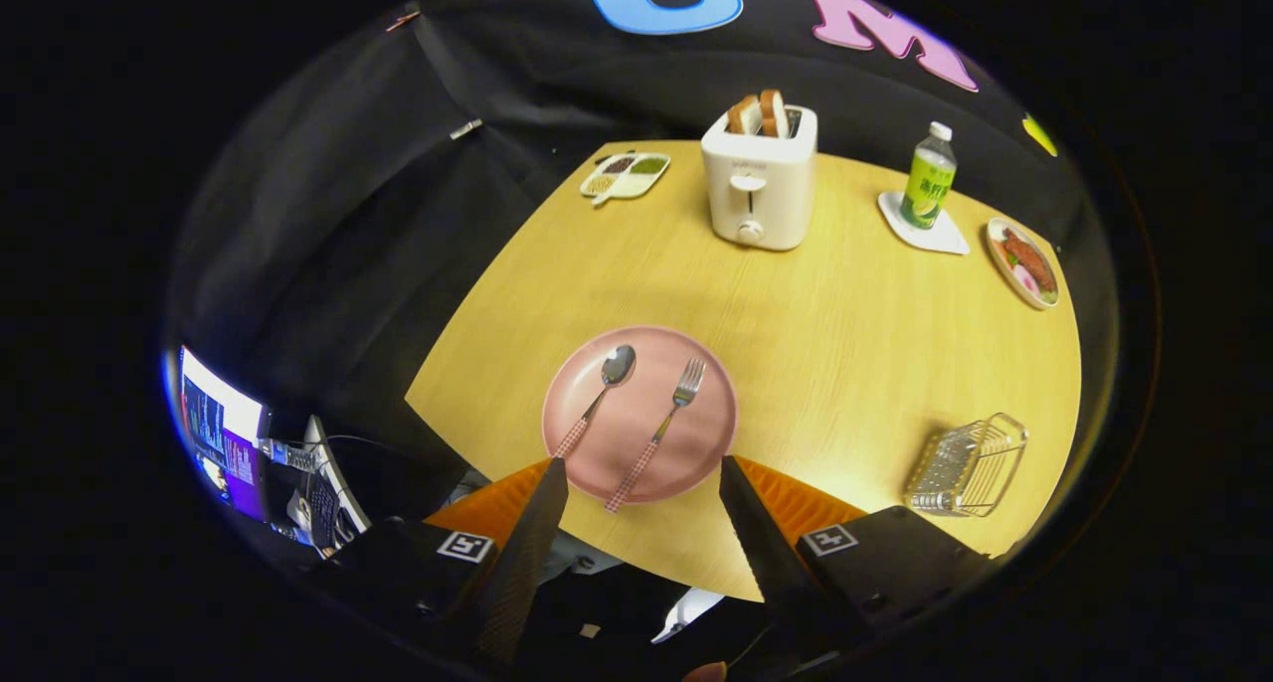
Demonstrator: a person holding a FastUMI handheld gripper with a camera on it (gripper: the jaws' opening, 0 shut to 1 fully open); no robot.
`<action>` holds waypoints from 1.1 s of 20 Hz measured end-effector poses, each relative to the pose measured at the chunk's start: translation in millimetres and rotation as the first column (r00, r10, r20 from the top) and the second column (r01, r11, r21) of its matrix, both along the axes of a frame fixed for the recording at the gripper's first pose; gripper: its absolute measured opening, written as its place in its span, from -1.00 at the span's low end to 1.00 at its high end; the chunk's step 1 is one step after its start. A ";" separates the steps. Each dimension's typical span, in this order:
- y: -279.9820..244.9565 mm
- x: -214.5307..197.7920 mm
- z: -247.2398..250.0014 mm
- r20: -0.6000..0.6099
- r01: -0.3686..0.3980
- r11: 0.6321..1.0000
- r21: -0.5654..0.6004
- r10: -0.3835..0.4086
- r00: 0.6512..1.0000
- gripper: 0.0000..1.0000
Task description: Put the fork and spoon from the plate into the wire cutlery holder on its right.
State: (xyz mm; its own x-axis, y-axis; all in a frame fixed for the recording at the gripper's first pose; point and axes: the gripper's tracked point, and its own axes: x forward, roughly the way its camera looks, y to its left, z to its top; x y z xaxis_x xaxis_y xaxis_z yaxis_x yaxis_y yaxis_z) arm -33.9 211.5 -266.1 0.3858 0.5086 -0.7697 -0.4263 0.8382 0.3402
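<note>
Fork [674, 410] and spoon [600, 391] both lie on pink plate [696, 443], side by side, handles toward hand-held gripper [643, 483]. Nothing moved yet; both pieces left to carry. Wire cutlery holder [968, 465] stands empty on desk [845, 344], to right of plate, well apart. Hand-held gripper hovers at near rim of plate, fingers wide apart, holding nothing. Toaster [760, 177] with bread, bottle [929, 176], snack tray [626, 175], food dish [1023, 262] far beyond. Path from plate to holder looks free.
</note>
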 end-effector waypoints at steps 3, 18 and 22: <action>16.8 4.4 -42.3 -0.093 -0.004 0.999 -0.041 0.001 0.996 0.70; 45.5 3.8 -130.8 -0.289 0.064 0.988 -0.142 -0.103 0.952 -0.15; 37.5 6.6 -125.1 -0.308 0.094 0.990 -0.106 -0.123 0.944 -0.75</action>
State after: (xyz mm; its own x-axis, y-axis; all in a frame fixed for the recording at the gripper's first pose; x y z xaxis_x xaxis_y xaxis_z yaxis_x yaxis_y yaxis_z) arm -27.3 249.0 -391.3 0.1675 0.4018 -0.9003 -0.2153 0.9061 0.3643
